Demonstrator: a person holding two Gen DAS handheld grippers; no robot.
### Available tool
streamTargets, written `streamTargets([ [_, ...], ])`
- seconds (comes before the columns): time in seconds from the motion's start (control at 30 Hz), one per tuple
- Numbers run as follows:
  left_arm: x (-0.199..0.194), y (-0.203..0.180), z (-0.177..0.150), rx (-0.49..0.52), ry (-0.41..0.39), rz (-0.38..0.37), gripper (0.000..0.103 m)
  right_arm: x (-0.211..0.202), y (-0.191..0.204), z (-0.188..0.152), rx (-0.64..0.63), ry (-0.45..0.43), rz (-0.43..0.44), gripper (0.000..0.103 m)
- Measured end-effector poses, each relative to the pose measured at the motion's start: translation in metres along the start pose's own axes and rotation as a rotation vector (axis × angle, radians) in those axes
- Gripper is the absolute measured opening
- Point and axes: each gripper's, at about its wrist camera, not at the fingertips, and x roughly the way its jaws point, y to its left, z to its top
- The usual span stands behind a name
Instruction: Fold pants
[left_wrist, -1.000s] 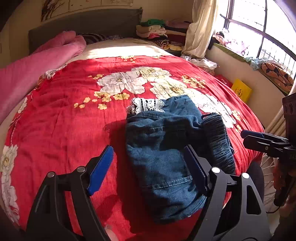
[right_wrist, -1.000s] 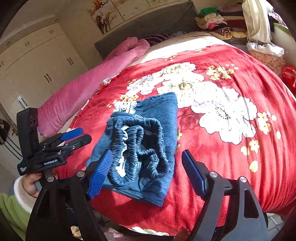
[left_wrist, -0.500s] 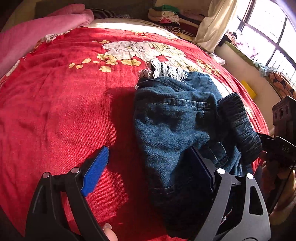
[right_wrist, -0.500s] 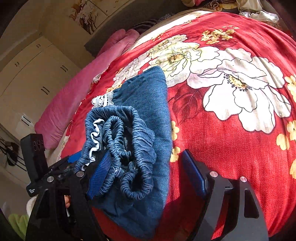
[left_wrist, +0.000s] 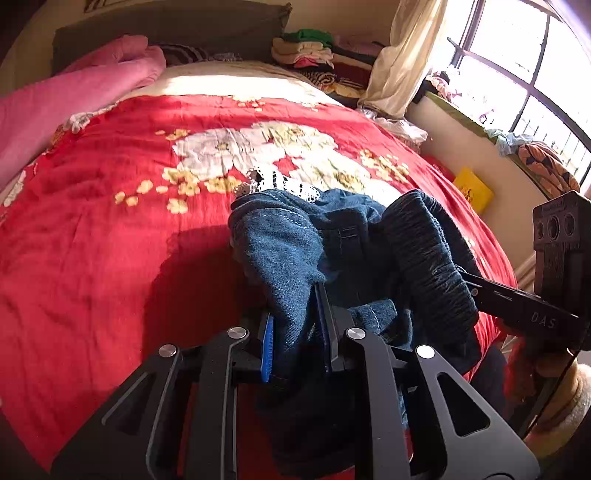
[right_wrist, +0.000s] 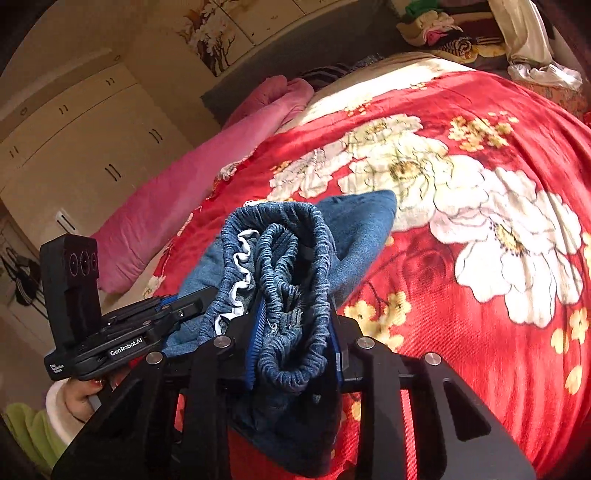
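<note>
Folded blue denim pants (left_wrist: 280, 251) with a lace-trimmed hem lie at the near edge of a red floral bedspread (left_wrist: 110, 229). My left gripper (left_wrist: 295, 328) is closing and its blue pads press on the near left fold of the pants. In the right wrist view the bunched elastic waistband (right_wrist: 291, 280) of the pants (right_wrist: 362, 218) sits between the closing pads of my right gripper (right_wrist: 295, 332), which pinch it. Each gripper shows in the other's view: the right gripper (left_wrist: 517, 299) at the waistband side, the left gripper (right_wrist: 155, 325) at the left side.
A pink blanket (left_wrist: 55, 99) lies along the bed's left side. Stacked clothes (left_wrist: 314, 55) and a curtain stand at the far right corner by the window. A yellow box (left_wrist: 472, 190) sits beside the bed. A white wardrobe (right_wrist: 74, 147) stands to the left.
Both grippers moved in onto the near edge of the pants and closed from wide open onto the denim; the near edge is now bunched and raised off the bedspread.
</note>
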Motion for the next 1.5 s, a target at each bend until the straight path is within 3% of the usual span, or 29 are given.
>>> streamTargets([
  [0.23,0.006,0.02,0.047,0.0,-0.062,0.069,0.012,0.028,0.002,0.051,-0.021,-0.02,0.009,0.027],
  [0.37,0.039,0.042,0.043,-0.035,-0.009,0.126,0.012,0.071,-0.016,0.048,0.005,0.069,-0.021,0.029],
  [0.47,0.052,0.051,0.028,-0.044,0.025,0.153,0.017,0.082,-0.031,0.036,0.054,0.097,-0.042,0.039],
  [0.57,0.05,0.061,0.019,-0.073,0.022,0.154,0.033,0.075,-0.044,0.027,0.11,0.089,-0.034,0.057],
  [0.6,0.049,0.064,0.018,-0.085,0.021,0.151,0.039,0.072,-0.045,0.025,0.116,0.084,-0.033,0.057],
  [0.8,0.028,0.063,0.012,-0.087,-0.003,0.171,0.051,0.04,-0.038,0.02,0.128,0.024,-0.078,0.078],
  [0.87,0.018,0.062,0.009,-0.091,-0.01,0.171,0.055,0.025,-0.032,0.02,0.129,0.0,-0.078,0.08],
  [1.07,-0.015,0.055,-0.008,-0.09,-0.036,0.183,0.068,-0.018,0.004,0.011,0.022,-0.081,-0.144,0.094],
  [1.4,-0.066,0.028,-0.047,-0.062,-0.071,0.19,0.092,-0.063,0.045,-0.032,-0.094,-0.109,-0.283,0.098],
  [1.5,-0.075,0.02,-0.059,-0.06,-0.067,0.197,0.093,-0.065,0.05,-0.04,-0.113,-0.11,-0.316,0.098],
])
